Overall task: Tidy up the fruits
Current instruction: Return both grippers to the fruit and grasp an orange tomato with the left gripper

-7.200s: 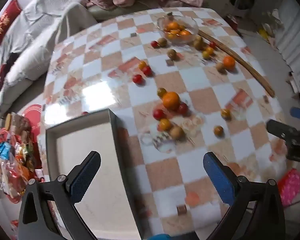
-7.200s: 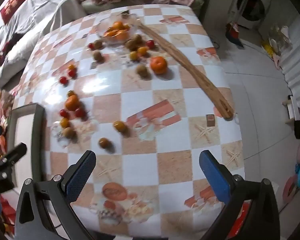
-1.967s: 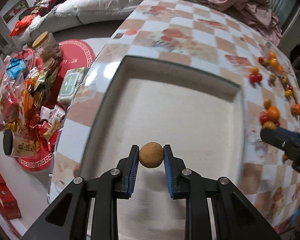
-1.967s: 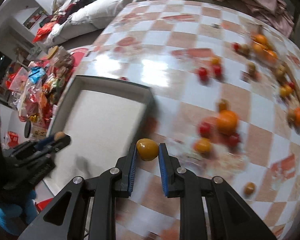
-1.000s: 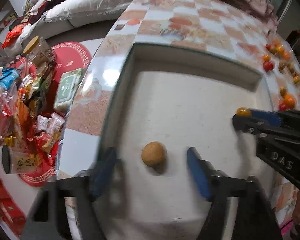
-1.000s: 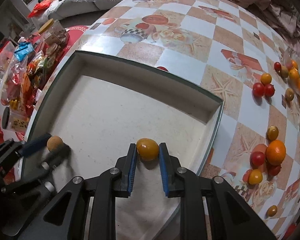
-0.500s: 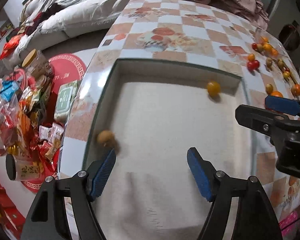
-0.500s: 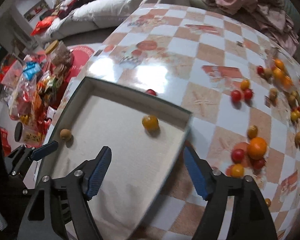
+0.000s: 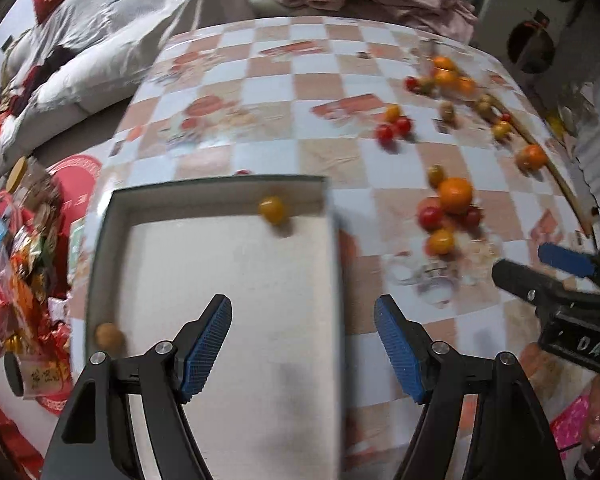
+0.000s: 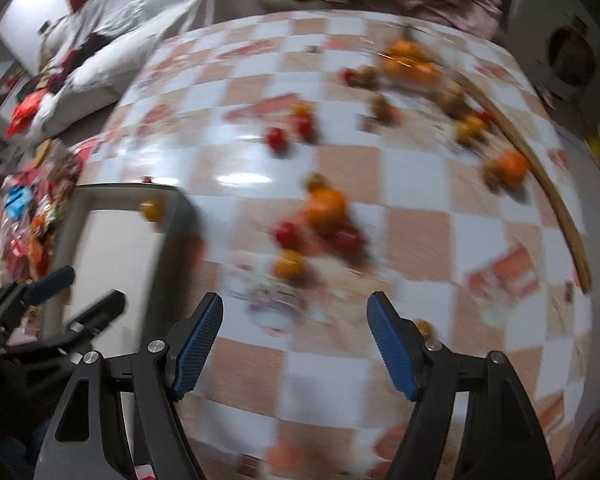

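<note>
Both fruits now lie released in the tray (image 9: 336,264): brown fruit (image 9: 109,335) and yellow fruit (image 9: 272,209). Left gripper (image 9: 302,344) and right gripper (image 10: 294,340) are wide, empty, turning toward the scattered fruits (image 10: 324,210) on the worktop (image 10: 416,184).

The shallow white dark-rimmed tray (image 9: 216,264) lies mostly bare — one yellow fruit (image 9: 272,209) far, one brown fruit (image 9: 107,335) at left wall.

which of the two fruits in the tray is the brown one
The brown fruit against the tray's left wall, nearest the left gripper. The other, by the far wall, is the yellow-orange fruit.
</note>
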Demonstrator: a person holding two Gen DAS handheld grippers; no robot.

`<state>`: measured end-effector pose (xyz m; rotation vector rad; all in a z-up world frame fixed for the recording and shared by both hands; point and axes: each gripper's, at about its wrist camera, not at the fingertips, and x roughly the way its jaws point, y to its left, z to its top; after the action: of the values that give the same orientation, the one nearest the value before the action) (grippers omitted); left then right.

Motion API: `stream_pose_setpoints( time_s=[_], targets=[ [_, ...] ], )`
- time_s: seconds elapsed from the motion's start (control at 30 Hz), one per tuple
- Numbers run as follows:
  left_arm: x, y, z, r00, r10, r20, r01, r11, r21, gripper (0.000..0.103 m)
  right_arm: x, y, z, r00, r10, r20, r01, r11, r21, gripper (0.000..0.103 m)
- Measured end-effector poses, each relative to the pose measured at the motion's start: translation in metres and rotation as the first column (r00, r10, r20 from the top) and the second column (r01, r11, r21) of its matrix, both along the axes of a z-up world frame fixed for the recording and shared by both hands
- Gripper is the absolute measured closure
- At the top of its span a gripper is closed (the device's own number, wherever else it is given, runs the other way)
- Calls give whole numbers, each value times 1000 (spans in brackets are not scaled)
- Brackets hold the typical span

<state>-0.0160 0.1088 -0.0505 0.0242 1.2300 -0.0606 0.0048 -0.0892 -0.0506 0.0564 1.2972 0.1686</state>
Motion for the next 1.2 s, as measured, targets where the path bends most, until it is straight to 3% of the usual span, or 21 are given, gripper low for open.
stream_pose_setpoints(
  time_s=[0.37,0.8,1.13,1.2],
  targets=[
    [22,-65,-19,998,-28,-59,26,999,-35,28,-14,-61,-30,996,-61,-58,60,998,-26,25],
    [46,-95,-59,993,29,-116,-30,1000,-8,28,-13,-74,-52,997,-10,-72,9,1000,-21,25],
    [53,-104,-69,991,72,-110,-73,997,-1,28,-5,-67,-61,998,36,-46,-38,999,-37,26],
    [54,-105,-69,990,82,-110,-83,997,0,34,-3,-62,-60,998,57,-38,-59,997,-56,29]
  ],
)
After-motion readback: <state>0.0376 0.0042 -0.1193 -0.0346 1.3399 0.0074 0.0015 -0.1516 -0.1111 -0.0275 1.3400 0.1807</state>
